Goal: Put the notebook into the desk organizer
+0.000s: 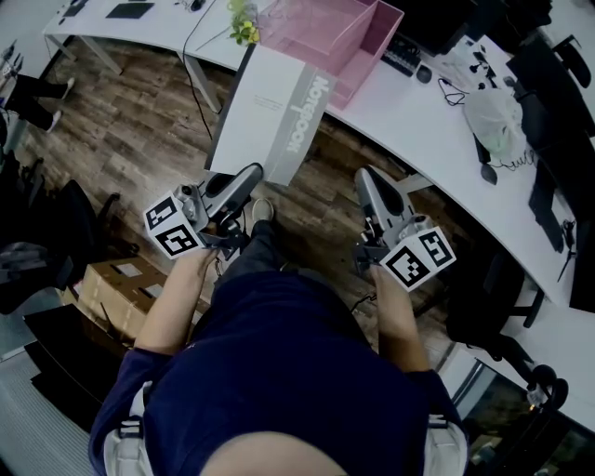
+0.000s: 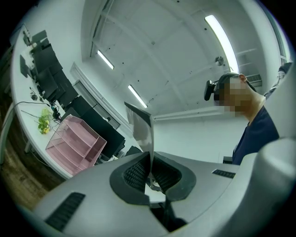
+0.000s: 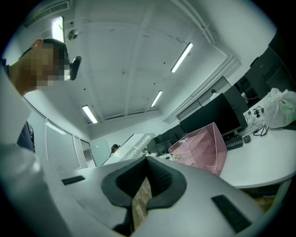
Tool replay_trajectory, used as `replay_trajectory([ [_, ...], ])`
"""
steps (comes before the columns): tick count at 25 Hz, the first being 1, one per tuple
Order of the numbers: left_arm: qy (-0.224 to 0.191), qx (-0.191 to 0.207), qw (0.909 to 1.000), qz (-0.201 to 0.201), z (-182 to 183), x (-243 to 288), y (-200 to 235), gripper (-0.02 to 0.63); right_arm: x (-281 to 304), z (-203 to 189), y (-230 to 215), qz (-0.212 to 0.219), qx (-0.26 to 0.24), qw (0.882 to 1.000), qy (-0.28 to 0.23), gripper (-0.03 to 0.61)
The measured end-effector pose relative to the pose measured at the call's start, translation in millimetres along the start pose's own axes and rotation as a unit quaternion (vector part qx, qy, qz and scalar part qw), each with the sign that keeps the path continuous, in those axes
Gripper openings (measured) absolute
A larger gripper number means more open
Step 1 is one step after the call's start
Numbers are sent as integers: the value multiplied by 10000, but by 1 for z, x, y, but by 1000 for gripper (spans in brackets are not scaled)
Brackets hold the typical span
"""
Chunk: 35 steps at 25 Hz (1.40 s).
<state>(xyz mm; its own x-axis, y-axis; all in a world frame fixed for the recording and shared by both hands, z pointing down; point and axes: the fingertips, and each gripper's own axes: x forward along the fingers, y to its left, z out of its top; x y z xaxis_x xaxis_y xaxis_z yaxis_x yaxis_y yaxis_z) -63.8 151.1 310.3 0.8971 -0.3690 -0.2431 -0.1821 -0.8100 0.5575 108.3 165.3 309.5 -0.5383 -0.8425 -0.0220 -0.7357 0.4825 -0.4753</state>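
Note:
A large white and grey notebook (image 1: 270, 112) hangs upright over the wooden floor, just in front of the desk edge. My left gripper (image 1: 251, 174) is shut on its lower corner. In the left gripper view the notebook (image 2: 141, 127) rises edge-on from between the closed pads (image 2: 132, 173). The pink desk organizer (image 1: 339, 37) stands on the white desk (image 1: 418, 116) just beyond the notebook, and it also shows as the organizer (image 2: 74, 143) and the organizer (image 3: 201, 148). My right gripper (image 1: 365, 177) is shut and holds nothing, to the right of the notebook (image 3: 129, 147).
On the desk lie a keyboard (image 1: 402, 54), a mouse (image 1: 424, 73) and a plastic bag (image 1: 495, 119), with yellow flowers (image 1: 244, 23) left of the organizer. A cardboard box (image 1: 121, 288) and a black chair (image 1: 56, 237) stand at my left.

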Motion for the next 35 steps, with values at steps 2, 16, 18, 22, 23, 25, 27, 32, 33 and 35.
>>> replay_trajectory([
  [2, 8, -17, 10000, 8, 3, 0, 10, 35, 10, -1, -4, 0, 15, 10000, 25, 5],
  [16, 67, -271, 9996, 25, 35, 8, 93, 35, 93, -8, -33, -125, 141, 9996, 205, 5],
  [18, 87, -315, 9995, 14, 39, 10, 106, 35, 106, -8, -38, -168, 167, 9995, 219, 5],
  [22, 129, -394, 9991, -16, 49, 14, 132, 35, 130, -9, -47, -249, 197, 9992, 247, 5],
  [23, 137, -408, 9991, -22, 52, 15, 138, 35, 136, -8, -49, -263, 199, 9991, 252, 5],
  [25, 145, -429, 9990, -35, 58, 16, 150, 35, 149, -7, -51, -281, 201, 9991, 265, 5],
  [27, 146, -445, 9989, -46, 65, 17, 160, 35, 161, -6, -52, -284, 189, 9990, 285, 5],
  [32, 144, -475, 9987, -83, 80, 19, 181, 35, 188, -2, -54, -296, 156, 9990, 308, 5],
  [33, 144, -479, 9987, -94, 83, 20, 185, 35, 193, 0, -55, -305, 150, 9989, 308, 5],
  [35, 142, -487, 9987, -111, 89, 21, 192, 35, 202, 2, -57, -323, 140, 9989, 306, 5],
])
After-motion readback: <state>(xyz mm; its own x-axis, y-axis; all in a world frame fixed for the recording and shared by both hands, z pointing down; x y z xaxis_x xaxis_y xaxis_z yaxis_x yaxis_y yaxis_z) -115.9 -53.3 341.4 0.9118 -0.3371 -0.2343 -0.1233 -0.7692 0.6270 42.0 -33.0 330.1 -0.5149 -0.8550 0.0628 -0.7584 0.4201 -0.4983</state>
